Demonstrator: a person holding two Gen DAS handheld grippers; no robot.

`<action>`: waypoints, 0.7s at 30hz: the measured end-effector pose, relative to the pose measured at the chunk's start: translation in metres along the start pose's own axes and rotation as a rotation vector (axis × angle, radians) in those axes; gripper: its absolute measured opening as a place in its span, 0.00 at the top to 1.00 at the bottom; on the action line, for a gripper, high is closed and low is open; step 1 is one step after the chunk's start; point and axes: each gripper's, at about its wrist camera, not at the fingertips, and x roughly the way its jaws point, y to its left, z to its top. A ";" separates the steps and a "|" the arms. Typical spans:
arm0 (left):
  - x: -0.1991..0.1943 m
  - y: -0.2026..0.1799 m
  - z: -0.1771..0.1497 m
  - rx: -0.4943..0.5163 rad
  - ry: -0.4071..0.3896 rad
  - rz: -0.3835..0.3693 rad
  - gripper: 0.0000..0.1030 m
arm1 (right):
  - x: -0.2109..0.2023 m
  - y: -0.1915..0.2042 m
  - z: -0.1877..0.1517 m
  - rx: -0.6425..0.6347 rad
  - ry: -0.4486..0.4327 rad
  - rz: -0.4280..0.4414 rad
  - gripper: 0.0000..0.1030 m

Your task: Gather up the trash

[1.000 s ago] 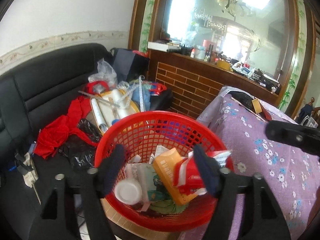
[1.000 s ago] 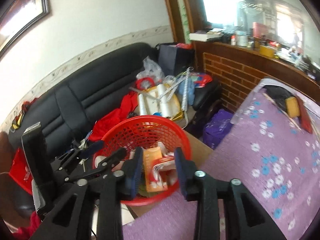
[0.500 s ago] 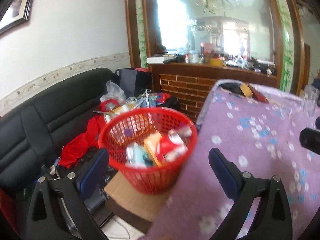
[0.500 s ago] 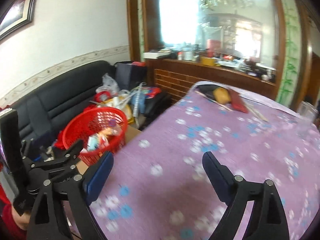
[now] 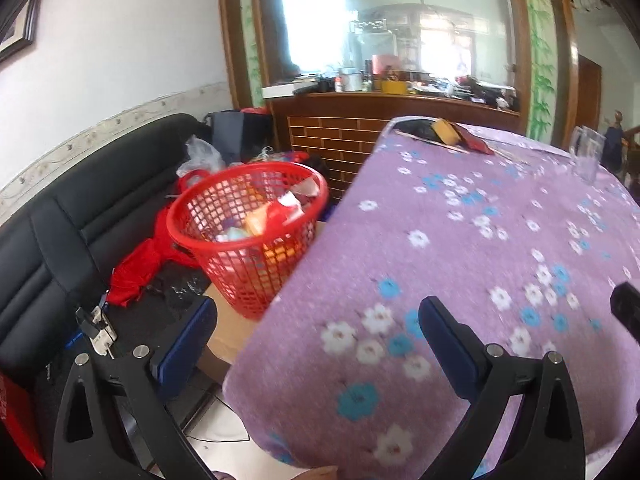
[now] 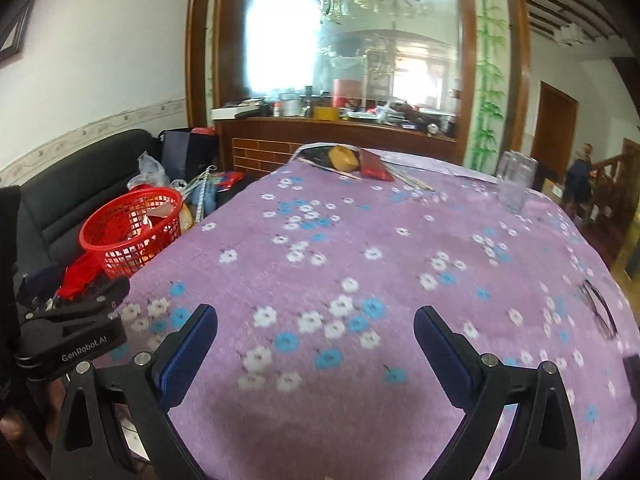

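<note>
A red mesh basket (image 5: 248, 240) with wrappers and packets (image 5: 276, 216) in it stands on a cardboard box beside the table. My left gripper (image 5: 318, 308) is open and empty, hovering over the near left edge of the purple flowered tablecloth (image 5: 480, 240). My right gripper (image 6: 316, 314) hangs over the tablecloth (image 6: 360, 240) with its jaws opening and nothing between them. In the right wrist view the basket (image 6: 128, 236) is far left and the left gripper's body (image 6: 80, 320) sits below it. A yellow-brown lump (image 6: 344, 158) and a flat red item (image 6: 374, 168) lie at the table's far edge.
A clear glass (image 6: 514, 184) stands at the far right of the table. A black sofa (image 5: 80, 216) piled with red cloth (image 5: 136, 272) and bags lies behind the basket. A wooden counter (image 6: 340, 136) with clutter backs the table. A person (image 6: 580, 176) stands far right.
Both grippers have pulled back from over the basket and swung right over the table. Both sets of jaws went from narrow to wide; the packets seen between them now lie in the basket.
</note>
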 end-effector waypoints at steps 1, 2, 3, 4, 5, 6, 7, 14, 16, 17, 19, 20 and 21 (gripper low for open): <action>-0.003 -0.002 -0.004 0.009 -0.006 0.000 0.02 | -0.005 -0.002 -0.003 0.008 -0.003 -0.011 0.02; -0.008 -0.003 -0.006 0.022 -0.017 -0.003 0.02 | -0.011 -0.003 -0.005 0.015 -0.007 -0.020 0.02; -0.013 -0.004 -0.009 0.034 -0.030 -0.005 0.02 | -0.015 -0.003 -0.006 0.020 -0.007 -0.028 0.02; -0.018 -0.006 -0.010 0.042 -0.043 -0.007 0.02 | -0.020 -0.004 -0.007 0.028 -0.008 -0.038 0.02; -0.020 -0.006 -0.010 0.046 -0.051 -0.008 0.02 | -0.021 -0.003 -0.007 0.035 -0.011 -0.044 0.02; -0.022 -0.007 -0.010 0.048 -0.060 -0.009 0.02 | -0.025 -0.004 -0.007 0.045 -0.015 -0.048 0.02; -0.024 -0.008 -0.010 0.046 -0.070 -0.008 0.02 | -0.027 -0.004 -0.007 0.050 -0.017 -0.050 0.01; -0.016 -0.014 -0.007 0.052 -0.064 0.003 0.02 | -0.024 -0.012 -0.006 0.084 -0.012 -0.058 0.00; -0.013 -0.015 -0.008 0.055 -0.054 0.004 0.02 | -0.020 -0.014 -0.006 0.092 0.002 -0.052 0.00; -0.012 -0.016 -0.008 0.056 -0.049 0.002 0.02 | -0.018 -0.015 -0.006 0.096 0.006 -0.051 0.00; -0.012 -0.016 -0.010 0.059 -0.045 0.000 0.02 | -0.017 -0.016 -0.007 0.103 0.015 -0.047 0.00; -0.013 -0.016 -0.010 0.061 -0.045 0.000 0.02 | -0.017 -0.016 -0.008 0.104 0.017 -0.047 0.00; -0.014 -0.016 -0.011 0.063 -0.046 -0.002 0.02 | -0.017 -0.016 -0.008 0.103 0.017 -0.048 0.00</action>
